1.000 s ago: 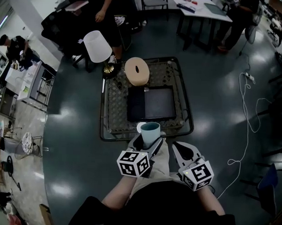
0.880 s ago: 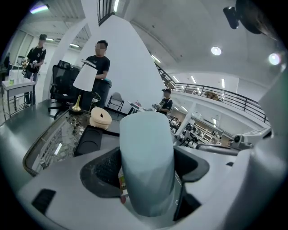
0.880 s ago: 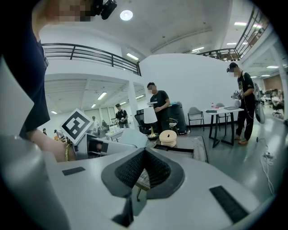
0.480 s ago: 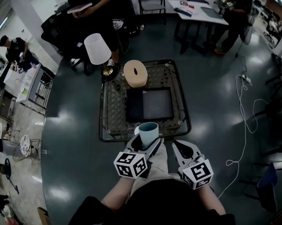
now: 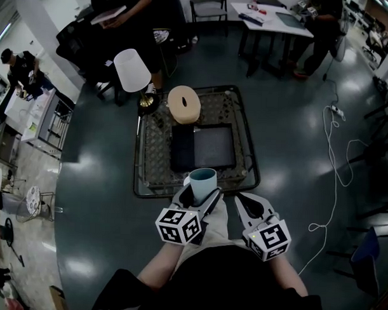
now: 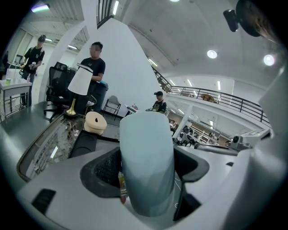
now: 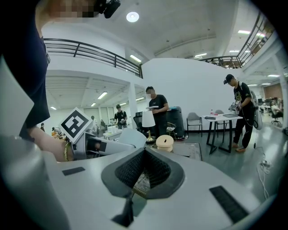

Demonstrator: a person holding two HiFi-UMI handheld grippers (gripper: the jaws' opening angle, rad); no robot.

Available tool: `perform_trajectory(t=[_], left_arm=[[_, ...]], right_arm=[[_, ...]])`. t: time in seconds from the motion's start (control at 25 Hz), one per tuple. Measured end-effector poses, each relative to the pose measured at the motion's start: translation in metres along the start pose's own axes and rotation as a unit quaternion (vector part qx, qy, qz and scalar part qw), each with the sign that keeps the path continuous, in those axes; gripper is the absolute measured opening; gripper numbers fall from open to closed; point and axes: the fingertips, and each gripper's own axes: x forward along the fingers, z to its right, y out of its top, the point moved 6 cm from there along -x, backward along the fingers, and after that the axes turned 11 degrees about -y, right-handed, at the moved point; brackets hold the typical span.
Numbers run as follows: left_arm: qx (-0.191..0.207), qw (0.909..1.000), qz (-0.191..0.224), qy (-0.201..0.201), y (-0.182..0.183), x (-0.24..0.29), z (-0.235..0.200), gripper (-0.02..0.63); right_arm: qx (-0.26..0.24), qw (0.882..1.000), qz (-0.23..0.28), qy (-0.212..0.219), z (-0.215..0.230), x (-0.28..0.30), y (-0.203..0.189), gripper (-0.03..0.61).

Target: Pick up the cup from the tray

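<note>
Left tongs (image 5: 201, 196) gripping cup (image 5: 204, 180) — clear of tray (image 5: 214, 145), right tongs (image 5: 244, 200) closed

Readable text, numbers, brands: none. On left gripper (image 5: 202, 195), marker cube (image 5: 181, 226); on right gripper (image 5: 243, 200), marker cube (image 5: 268, 239): black-and-white square patterns only, no letters or numerals.

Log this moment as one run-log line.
left tongs: shut on cup | cup: upright, clear of tray | right tongs: shut, empty
</note>
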Motion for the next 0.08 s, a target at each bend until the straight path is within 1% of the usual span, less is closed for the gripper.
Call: perform_trajectory(t=[0.08], left_arm=[[0.001,1.0,-0.001,0.0,0.0001,0.0033,0.0006,0.359]], right_arm=[[0.002,1.0,0.002,0.0,0.0018,0.0003,0.0004,0.011]])
